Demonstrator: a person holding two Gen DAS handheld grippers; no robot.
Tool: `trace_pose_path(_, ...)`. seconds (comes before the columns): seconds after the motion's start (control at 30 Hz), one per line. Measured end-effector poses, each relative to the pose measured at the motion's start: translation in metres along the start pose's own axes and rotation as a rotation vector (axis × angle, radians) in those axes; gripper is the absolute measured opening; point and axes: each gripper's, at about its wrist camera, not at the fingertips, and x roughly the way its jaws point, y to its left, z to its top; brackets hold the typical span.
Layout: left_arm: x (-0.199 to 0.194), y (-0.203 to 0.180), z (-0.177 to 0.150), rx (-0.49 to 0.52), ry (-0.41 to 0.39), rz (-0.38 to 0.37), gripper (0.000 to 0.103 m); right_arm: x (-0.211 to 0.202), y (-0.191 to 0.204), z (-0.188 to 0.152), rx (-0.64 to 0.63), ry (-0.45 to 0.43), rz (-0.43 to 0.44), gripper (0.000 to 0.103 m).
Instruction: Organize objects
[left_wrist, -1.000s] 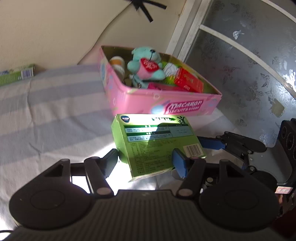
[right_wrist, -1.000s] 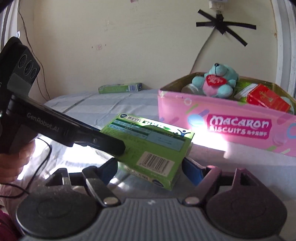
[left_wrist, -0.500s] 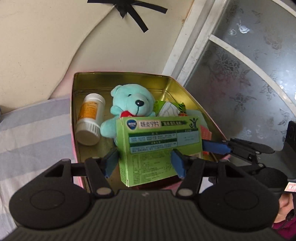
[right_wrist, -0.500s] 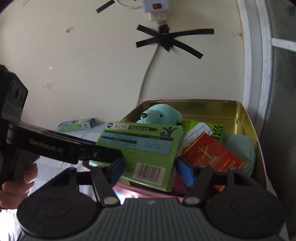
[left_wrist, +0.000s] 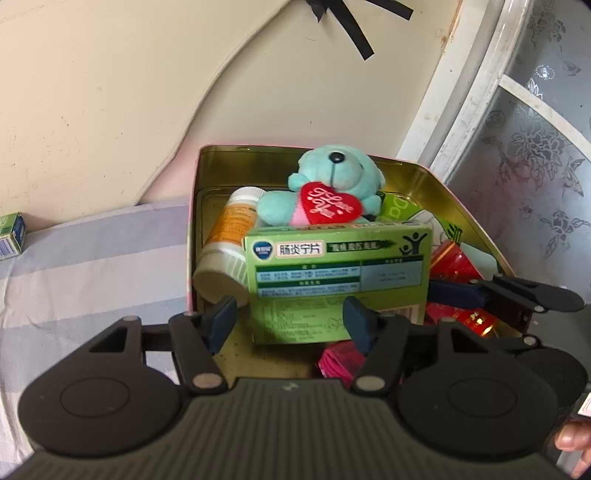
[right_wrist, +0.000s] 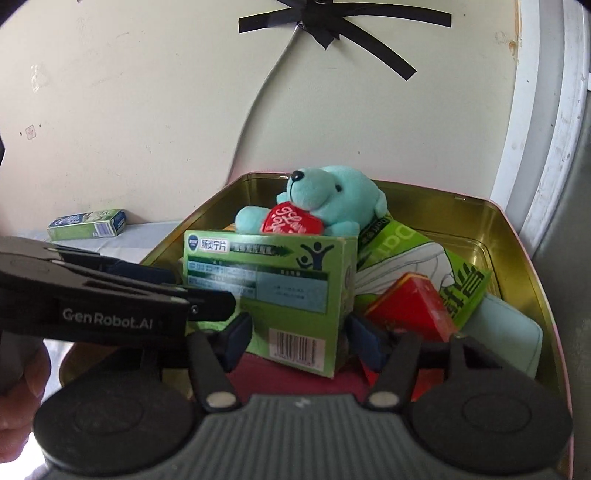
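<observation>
A green medicine box (left_wrist: 338, 280) stands upright inside the pink tin (left_wrist: 195, 177), in front of a teal teddy bear (left_wrist: 332, 192) with a red heart. My left gripper (left_wrist: 290, 317) and my right gripper (right_wrist: 301, 338) both have their blue pads on either side of the green box (right_wrist: 273, 291). The left pad of the left gripper stands a little off the box. A white pill bottle (left_wrist: 229, 251) lies at the left of the tin. Red packs (right_wrist: 410, 310) lie at the right.
A small green and blue box (right_wrist: 88, 223) lies on the striped cloth (left_wrist: 92, 266) by the wall, left of the tin; it also shows in the left wrist view (left_wrist: 11, 236). A frosted window (left_wrist: 535, 155) stands to the right. The tin's rim (right_wrist: 517, 229) surrounds the items.
Both grippers carried the green box from the cloth up and over the tin, then lowered it inside among the items in front of the bear.
</observation>
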Motion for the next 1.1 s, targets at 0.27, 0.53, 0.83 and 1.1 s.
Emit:
trace_pose_path(0.27,-0.05,-0.02,-0.034,0.132,-0.117,0.058,0.073,-0.053,0.02,-0.037,-0.022,-0.145,-0.007,0.062)
trace_pose_path(0.53,-0.091,-0.046,-0.069,0.189,-0.21,0.161,0.076,-0.104,0.034,-0.075,0.069,-0.258,0.005,0.063)
trace_pose_path(0.83,-0.125,-0.043,-0.114,0.172,-0.205,0.233,0.079,-0.143,0.051,-0.12,0.169,-0.324,0.007,0.072)
trace_pose_path(1.1,-0.148,-0.034,-0.16,0.167,-0.237,0.318,0.098,-0.18,0.058,-0.158,0.329,-0.375,0.028,0.076)
